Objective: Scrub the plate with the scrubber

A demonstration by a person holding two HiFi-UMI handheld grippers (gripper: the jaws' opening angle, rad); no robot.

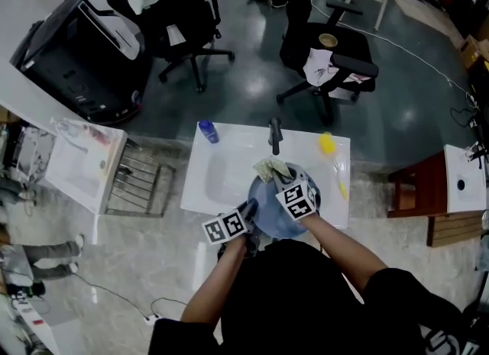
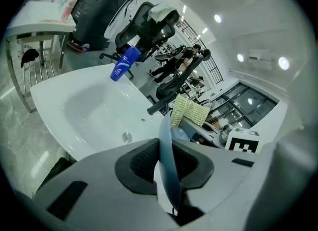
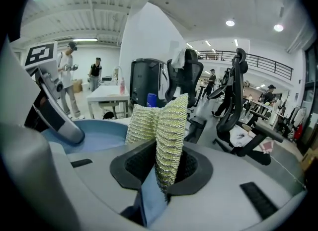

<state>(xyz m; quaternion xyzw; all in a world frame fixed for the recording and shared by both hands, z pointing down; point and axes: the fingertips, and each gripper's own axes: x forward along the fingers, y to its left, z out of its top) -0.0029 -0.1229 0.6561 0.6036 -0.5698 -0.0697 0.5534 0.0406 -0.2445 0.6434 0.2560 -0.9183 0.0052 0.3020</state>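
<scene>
Forearms [image 1: 229, 269] converge: left claw [image 1: 250, 210] grips plate [image 1: 276, 220], right claw [image 1: 283, 180] grips scrubber [image 1: 271, 169].

In the head view, my right gripper [image 1: 281, 179] covers part of the plate [image 1: 267, 210]; the yellow object [image 1: 327, 143] is too small to identify.

This looks like an open-plan office used as a test lab, not a kitchen: a white sink [image 1: 218, 178] stands alone on a polished grey floor [image 1: 252, 82] among black swivel chairs [image 1: 348, 44], with work tables [image 3: 106, 95], a railed upper gallery [image 3: 263, 61] and, I think, a cable [image 1: 416, 57] trailing across
</scene>
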